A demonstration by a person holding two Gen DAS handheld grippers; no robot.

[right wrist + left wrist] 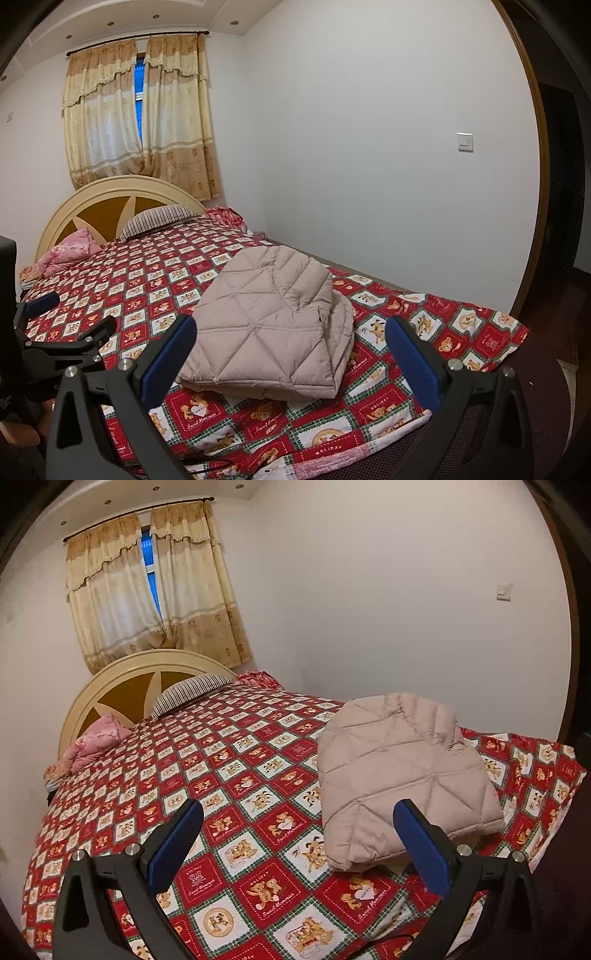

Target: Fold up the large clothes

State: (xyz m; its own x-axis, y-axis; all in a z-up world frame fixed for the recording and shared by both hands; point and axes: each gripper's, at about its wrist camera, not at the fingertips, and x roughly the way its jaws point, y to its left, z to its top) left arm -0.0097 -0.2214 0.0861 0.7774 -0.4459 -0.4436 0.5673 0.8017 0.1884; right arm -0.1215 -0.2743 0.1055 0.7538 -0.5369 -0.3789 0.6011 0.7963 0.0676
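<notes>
Left hand-held gripper (298, 843) spread wide, right hand-held gripper (291, 356) likewise, both seemingly level

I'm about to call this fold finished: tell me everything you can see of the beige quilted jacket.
The jacket is beige, puffy and diamond-quilted, matte like padded down fabric. It lies folded into a thick, roughly rectangular bundle, layers stacked, one edge bulging at the right. It rests flat on the red patterned bedspread near the foot of the bed. Neither gripper touches it.

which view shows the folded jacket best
The right wrist view: the folded beige quilted jacket lies centred between the open fingers, its stacked layers visible. The left wrist view shows it off to the right, partly behind one fingertip.
</notes>
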